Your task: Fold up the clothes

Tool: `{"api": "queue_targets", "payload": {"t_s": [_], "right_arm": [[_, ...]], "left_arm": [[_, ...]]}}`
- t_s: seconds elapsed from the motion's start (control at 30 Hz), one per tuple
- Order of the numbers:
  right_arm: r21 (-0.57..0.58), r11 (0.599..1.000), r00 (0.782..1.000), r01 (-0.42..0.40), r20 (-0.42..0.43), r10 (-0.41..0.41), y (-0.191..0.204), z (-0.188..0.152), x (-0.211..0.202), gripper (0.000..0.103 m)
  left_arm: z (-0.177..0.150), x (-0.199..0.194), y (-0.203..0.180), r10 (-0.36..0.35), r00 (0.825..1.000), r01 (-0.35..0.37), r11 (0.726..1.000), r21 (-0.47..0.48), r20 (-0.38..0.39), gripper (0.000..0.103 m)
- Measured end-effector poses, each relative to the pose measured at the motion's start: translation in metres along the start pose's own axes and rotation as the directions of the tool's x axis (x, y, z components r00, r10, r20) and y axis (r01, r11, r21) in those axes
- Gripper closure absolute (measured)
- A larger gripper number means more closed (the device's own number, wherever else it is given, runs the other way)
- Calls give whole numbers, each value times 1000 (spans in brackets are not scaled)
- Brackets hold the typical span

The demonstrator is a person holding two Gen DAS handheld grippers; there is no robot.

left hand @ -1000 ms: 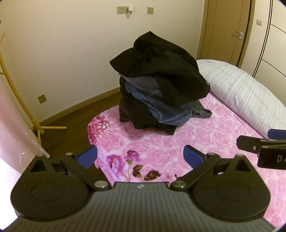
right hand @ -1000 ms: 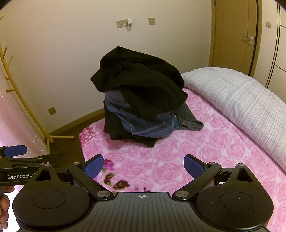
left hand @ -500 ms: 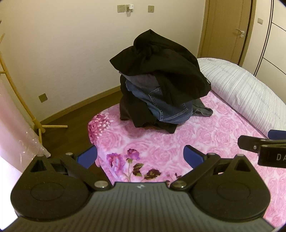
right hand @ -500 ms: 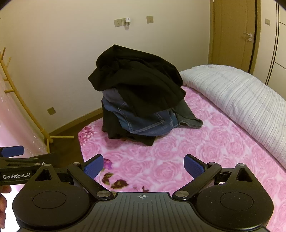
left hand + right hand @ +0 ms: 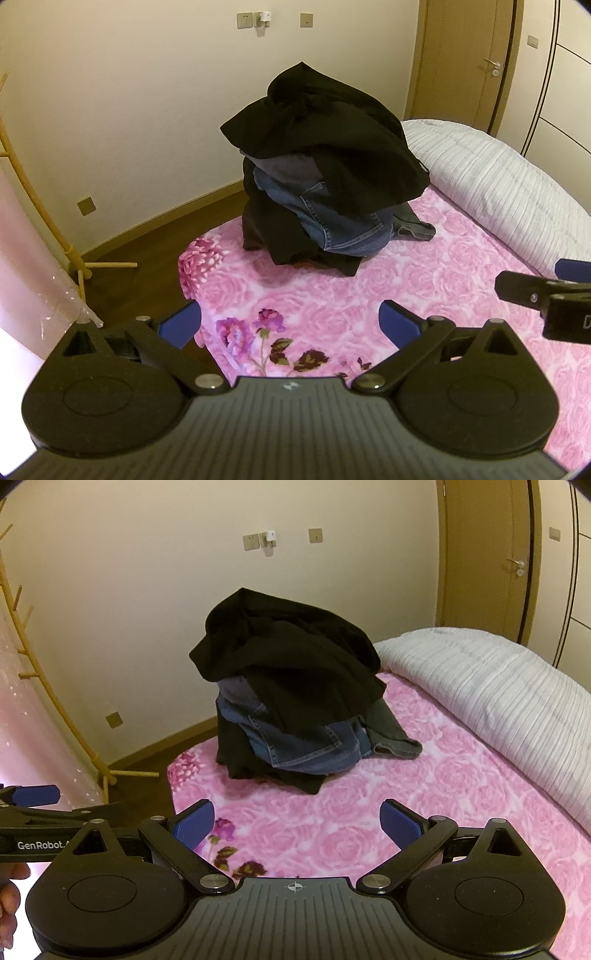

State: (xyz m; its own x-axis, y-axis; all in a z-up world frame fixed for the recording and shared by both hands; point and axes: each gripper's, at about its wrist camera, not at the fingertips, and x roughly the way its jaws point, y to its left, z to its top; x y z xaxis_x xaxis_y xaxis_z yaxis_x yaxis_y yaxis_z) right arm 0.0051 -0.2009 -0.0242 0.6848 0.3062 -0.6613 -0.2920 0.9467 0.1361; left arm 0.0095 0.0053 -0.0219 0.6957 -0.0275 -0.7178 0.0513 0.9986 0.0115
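1. My left gripper (image 5: 290,325), black with blue-padded fingers, is spread wide and holds nothing; it hangs over the near corner of the bed.
2. My right gripper (image 5: 297,821), of the same build, is likewise spread and empty, level beside the left one.
3. Both hover above the pink rose-patterned fleece bedspread (image 5: 332,295), touching no cloth.
4. The heap of unfolded clothes (image 5: 295,709) sits well ahead on the bedspread near the far corner: a black garment (image 5: 332,140) draped on top, blue denim jeans (image 5: 306,749) beneath it.
5. A pale striped quilt (image 5: 480,686) lies right of the heap.
6. A wooden coat stand (image 5: 44,221) stands on the floor at left.
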Motion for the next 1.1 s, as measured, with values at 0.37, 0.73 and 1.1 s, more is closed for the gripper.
{"api": "queue_targets", "payload": {"t_s": [0.37, 0.73, 1.1], "right_arm": [[-38, 999, 997, -35, 66, 38, -4, 11, 0, 4], [-314, 942, 988, 121, 130, -84, 9, 64, 90, 4], [-559, 815, 988, 150, 46, -150, 15, 123, 272, 5]], "left_arm": [[10, 7, 6, -3, 999, -1, 993, 117, 36, 2], [110, 122, 30, -138, 977, 41, 874, 484, 165, 2], [234, 293, 59, -230, 966, 117, 800, 589, 120, 2]]}}
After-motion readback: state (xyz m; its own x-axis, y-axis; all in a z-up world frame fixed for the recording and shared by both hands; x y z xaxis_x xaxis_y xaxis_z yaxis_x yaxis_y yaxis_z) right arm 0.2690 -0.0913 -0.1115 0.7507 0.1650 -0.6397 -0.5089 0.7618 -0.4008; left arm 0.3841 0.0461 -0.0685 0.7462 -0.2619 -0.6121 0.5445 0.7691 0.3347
